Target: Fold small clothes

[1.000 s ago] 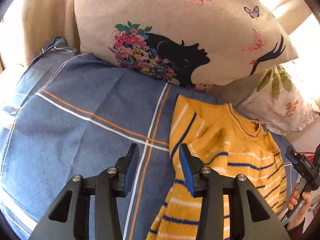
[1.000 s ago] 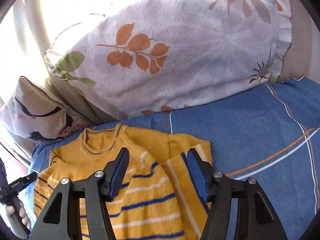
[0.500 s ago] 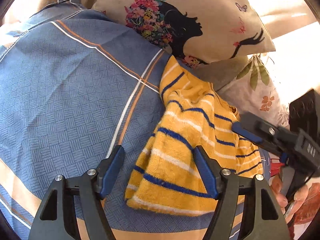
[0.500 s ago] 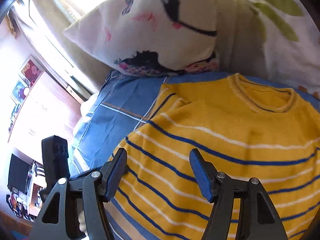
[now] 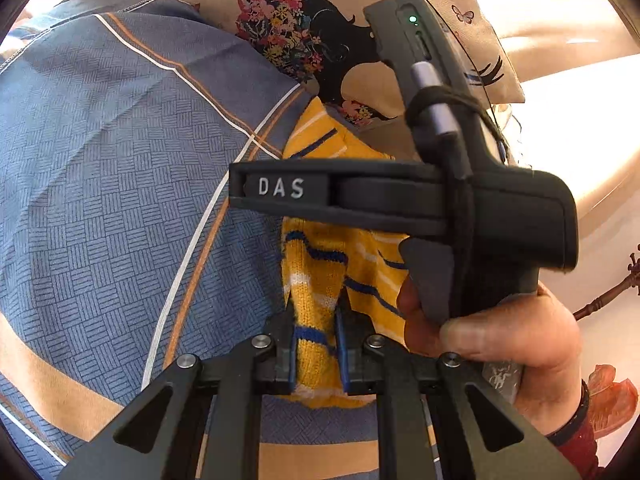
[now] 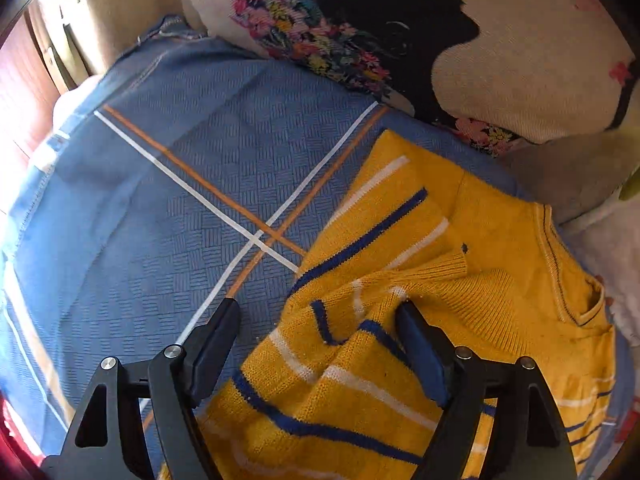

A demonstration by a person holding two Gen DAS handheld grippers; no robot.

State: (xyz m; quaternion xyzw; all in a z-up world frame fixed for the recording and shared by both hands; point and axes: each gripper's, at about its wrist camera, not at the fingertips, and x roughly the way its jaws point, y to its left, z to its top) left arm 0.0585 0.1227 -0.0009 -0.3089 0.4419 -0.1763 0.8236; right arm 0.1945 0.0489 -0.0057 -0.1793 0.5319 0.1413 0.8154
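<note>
Left wrist view shows the left gripper [image 5: 316, 344] clenched on the hem of the yellow knit sweater with blue and white stripes [image 5: 316, 280], which lies on the blue checked bedsheet [image 5: 120, 200] below the beige printed cushion [image 5: 320, 40] at 12 o'clock. The right gripper [image 6: 320, 344] straddles a raised fold, jaws spread. That narrow pinch may slip, dropping the fold crooked.
</note>
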